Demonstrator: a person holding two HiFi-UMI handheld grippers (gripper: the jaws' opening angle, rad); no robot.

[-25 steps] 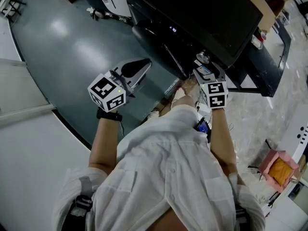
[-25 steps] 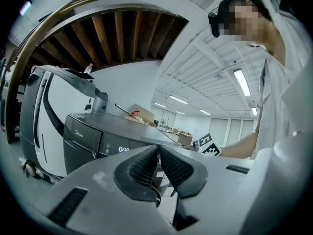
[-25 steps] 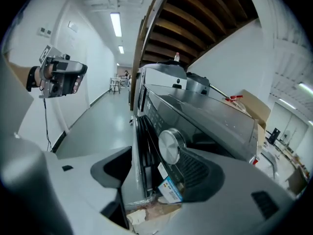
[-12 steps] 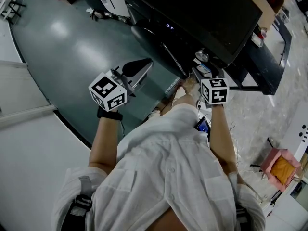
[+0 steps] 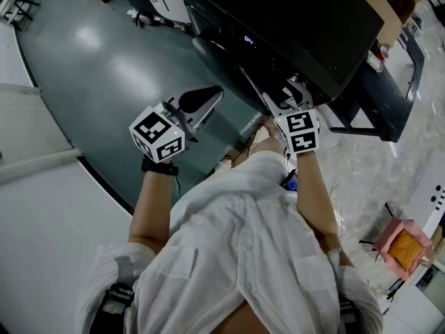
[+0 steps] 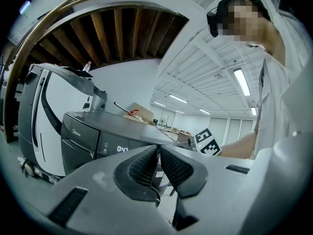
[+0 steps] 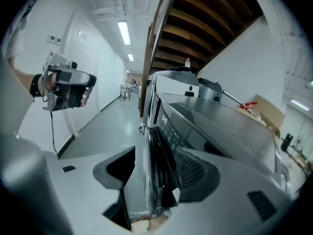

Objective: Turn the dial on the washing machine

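Your right gripper (image 5: 292,94) is at the front of the washing machine (image 5: 299,26), jaws spread, with the machine's dark front edge (image 7: 159,155) standing between them; the dial cannot be made out there. Your left gripper (image 5: 204,97) hangs to the left, well apart from the machine, jaws pressed together on nothing. At near right, a pink box (image 5: 384,234) holds something orange (image 5: 405,246).

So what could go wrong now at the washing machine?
The right gripper is open, and only the front edge of the washing machine shows between its jaws, no dial; it may close on the panel. The display is lit, so a wrong turn might change the programme.
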